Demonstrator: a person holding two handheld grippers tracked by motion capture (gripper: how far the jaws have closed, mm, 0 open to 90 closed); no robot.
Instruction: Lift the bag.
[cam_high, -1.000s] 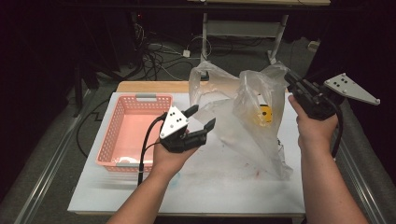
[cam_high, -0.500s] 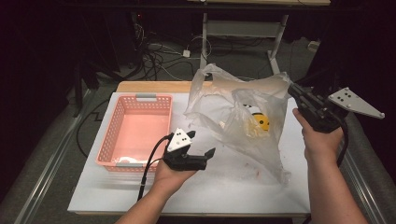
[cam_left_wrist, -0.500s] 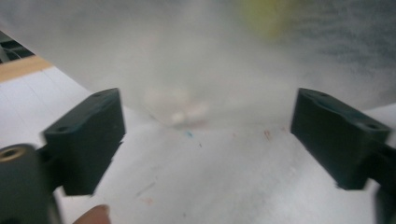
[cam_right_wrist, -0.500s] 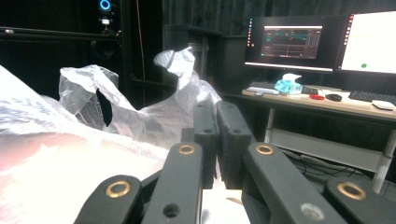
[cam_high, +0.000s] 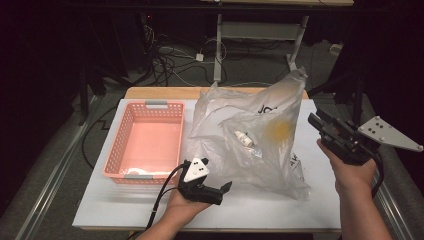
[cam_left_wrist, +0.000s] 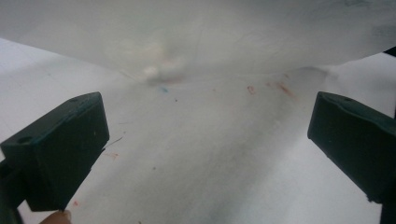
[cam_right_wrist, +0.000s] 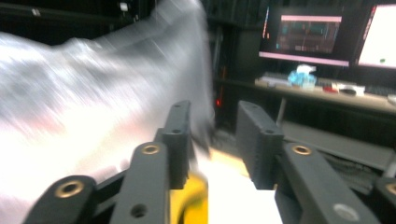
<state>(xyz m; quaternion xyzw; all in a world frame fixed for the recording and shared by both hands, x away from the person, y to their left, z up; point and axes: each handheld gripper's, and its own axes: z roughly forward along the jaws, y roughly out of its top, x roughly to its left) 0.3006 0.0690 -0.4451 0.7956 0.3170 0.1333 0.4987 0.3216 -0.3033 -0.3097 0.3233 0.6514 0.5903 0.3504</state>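
Note:
A clear plastic bag (cam_high: 250, 145) lies crumpled on the white table (cam_high: 125, 210), with a small white object (cam_high: 244, 137) and a yellow thing (cam_high: 280, 129) inside it. My left gripper (cam_high: 220, 192) sits low at the table's front, just short of the bag. Its jaws have just been opening and stand wide apart with nothing between them (cam_left_wrist: 205, 116), the bag (cam_left_wrist: 210, 37) lying ahead. My right gripper (cam_high: 316, 122) hovers to the right of the bag. Its jaws (cam_right_wrist: 214, 109) have just been opening and are a little apart, empty, beside the blurred bag (cam_right_wrist: 93, 93).
A pink plastic basket (cam_high: 116, 150) stands on the left half of the table, close to the bag. Cables and metal stand legs lie on the dark floor beyond the table's far edge. Monitors glow on a desk behind the right gripper.
The left gripper dropped toward the table's front and opened wide. The right gripper let go of the bag's upper corner and moved down and to the right. The bag slumped onto the table.

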